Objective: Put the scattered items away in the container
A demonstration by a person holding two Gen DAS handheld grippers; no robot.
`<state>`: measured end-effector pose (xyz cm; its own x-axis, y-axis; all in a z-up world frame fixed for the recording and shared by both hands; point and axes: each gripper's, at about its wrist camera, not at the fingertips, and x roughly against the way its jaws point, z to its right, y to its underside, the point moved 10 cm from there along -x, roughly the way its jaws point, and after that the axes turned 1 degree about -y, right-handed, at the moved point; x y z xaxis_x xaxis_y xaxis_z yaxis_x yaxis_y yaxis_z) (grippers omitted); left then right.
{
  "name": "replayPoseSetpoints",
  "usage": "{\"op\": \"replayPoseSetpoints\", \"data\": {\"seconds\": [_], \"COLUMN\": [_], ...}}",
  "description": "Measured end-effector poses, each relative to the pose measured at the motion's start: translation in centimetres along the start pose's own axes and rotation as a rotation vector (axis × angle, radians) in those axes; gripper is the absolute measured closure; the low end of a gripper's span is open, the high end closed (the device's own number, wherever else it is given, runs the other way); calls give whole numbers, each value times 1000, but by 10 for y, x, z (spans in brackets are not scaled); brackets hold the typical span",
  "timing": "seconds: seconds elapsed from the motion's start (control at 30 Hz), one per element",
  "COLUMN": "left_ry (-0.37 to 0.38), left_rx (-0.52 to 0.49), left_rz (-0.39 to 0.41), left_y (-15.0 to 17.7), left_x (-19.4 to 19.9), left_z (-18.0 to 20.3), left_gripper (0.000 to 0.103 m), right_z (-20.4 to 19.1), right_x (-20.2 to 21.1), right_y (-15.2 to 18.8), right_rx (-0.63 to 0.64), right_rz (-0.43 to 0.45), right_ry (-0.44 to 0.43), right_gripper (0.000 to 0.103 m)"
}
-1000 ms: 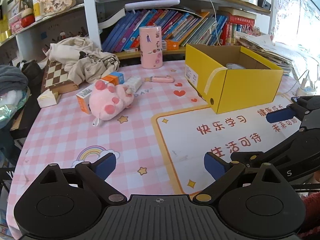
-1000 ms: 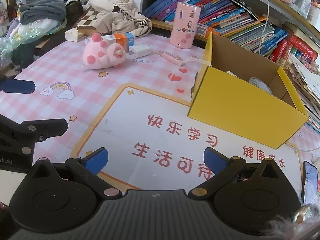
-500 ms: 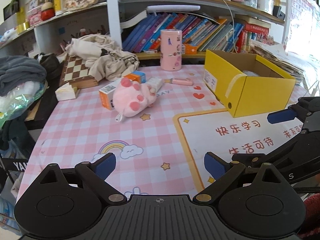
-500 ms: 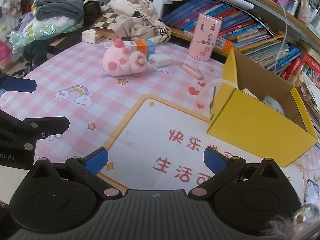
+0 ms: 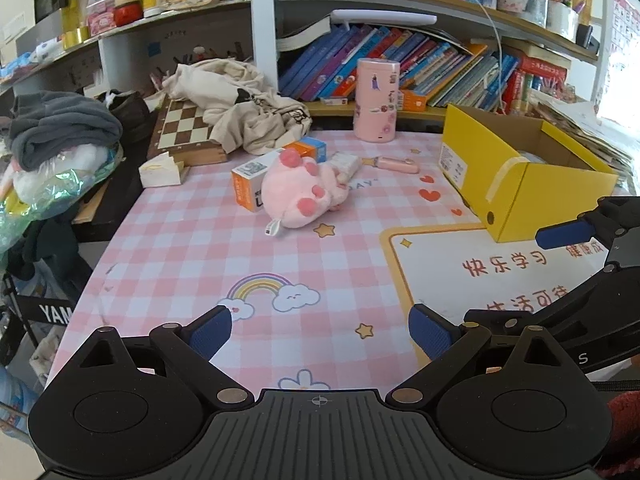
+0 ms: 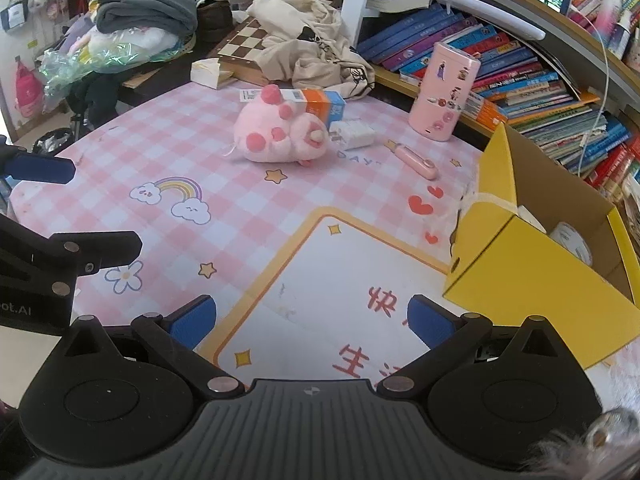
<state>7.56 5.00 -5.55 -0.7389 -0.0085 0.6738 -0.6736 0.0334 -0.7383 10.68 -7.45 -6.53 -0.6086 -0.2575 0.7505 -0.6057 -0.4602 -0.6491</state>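
Both tools, left tool [image 5: 320,330] and right tool [image 6: 312,320], are held wide open and empty, so the soft, light pink plush [image 5: 304,196] is probably best pinched around its squishy middle.

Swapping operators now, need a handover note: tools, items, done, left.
Left tool: open, empty, above the table mat.
Right tool: open, empty, near the yellow box.
Box: open-topped, on the table's right side; already holds a roll of tape and something white beside it.
Loose in a cluster mid-table: pink plush toy, orange carton behind it, white charger, pink pen-like item.
Done: at least two items boxed.
Left: those four. The plush is probably the easiest next grab.
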Motion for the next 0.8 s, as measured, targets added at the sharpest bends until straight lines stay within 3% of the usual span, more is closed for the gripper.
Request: {"op": "replayPoseSetpoints", "data": {"seconds": [0.37,0.8], "left_ry": [-36,-4], "left_rx": [37,163], "left_rz": [-37,-56], "left_y": [-2,-11], "left_x": [-20,-50], "left_z": [-14,-28], "left_gripper": [6,6], "right_z": [-3,20], "right_x": [-30,-57], "right_y": [-13,-34], "right_rx": [23,2], "right_rz": [-34,-25], "right_ry": [-45,-28], "right_gripper": [0,0]}}
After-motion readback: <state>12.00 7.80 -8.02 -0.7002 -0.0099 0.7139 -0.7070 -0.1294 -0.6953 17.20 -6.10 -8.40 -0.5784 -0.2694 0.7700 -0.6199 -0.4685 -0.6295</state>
